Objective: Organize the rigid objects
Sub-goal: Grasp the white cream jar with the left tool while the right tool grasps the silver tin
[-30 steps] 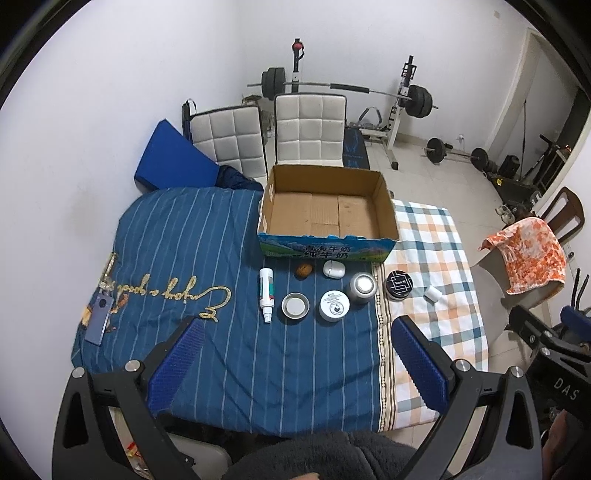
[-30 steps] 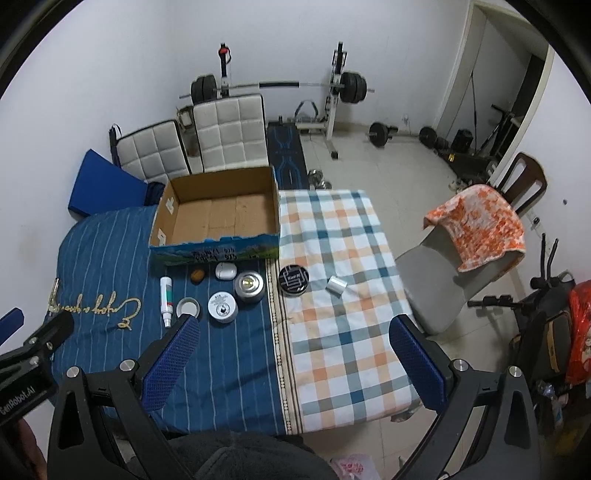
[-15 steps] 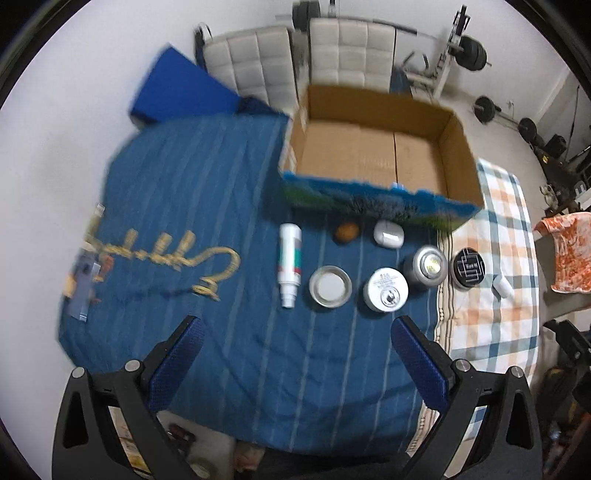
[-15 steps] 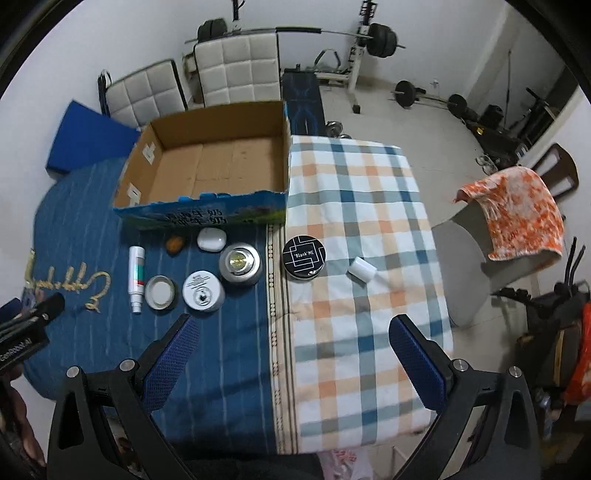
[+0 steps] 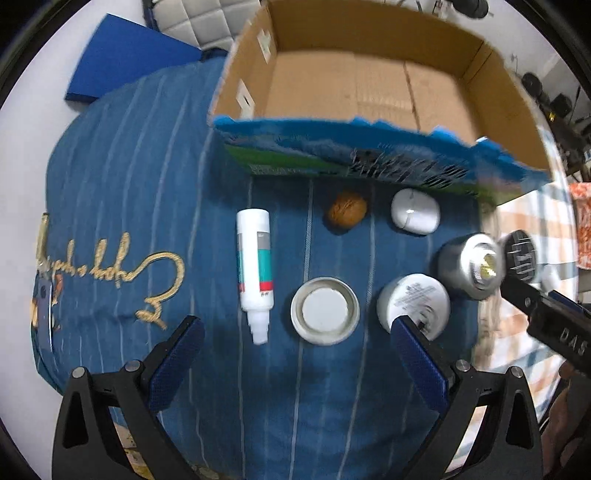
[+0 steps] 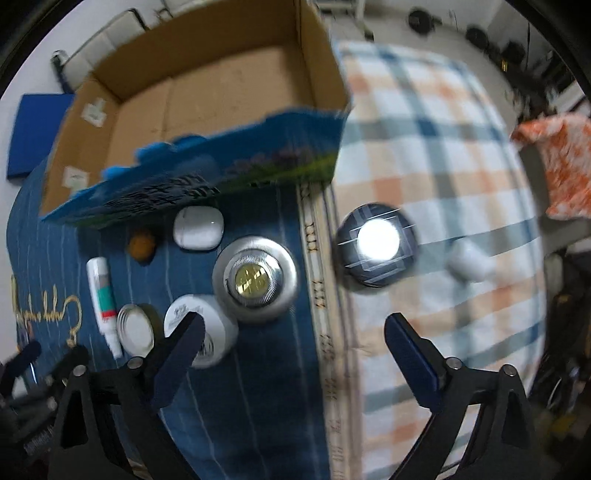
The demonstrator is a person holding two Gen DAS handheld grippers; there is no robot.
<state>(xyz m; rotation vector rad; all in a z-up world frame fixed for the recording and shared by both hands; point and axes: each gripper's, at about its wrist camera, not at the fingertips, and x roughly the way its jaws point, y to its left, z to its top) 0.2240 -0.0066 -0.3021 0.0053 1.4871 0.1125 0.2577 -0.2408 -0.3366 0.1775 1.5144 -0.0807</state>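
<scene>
I see a surface covered by two cloths: a blue striped cloth [image 5: 122, 192] with gold script embroidery on the left, and an orange-and-blue checked cloth [image 6: 436, 155] on the right. White walls [image 5: 33, 70] border the left side. A blue pad [image 5: 122, 55] and white quilted chair backs [image 5: 192, 18] stand behind. An orange patterned fabric [image 6: 557, 162] lies at far right.

L claw [image 5: 295, 363] & R claw [image 6: 293, 356] both spread wide, gripping nothing, angled down.
</scene>
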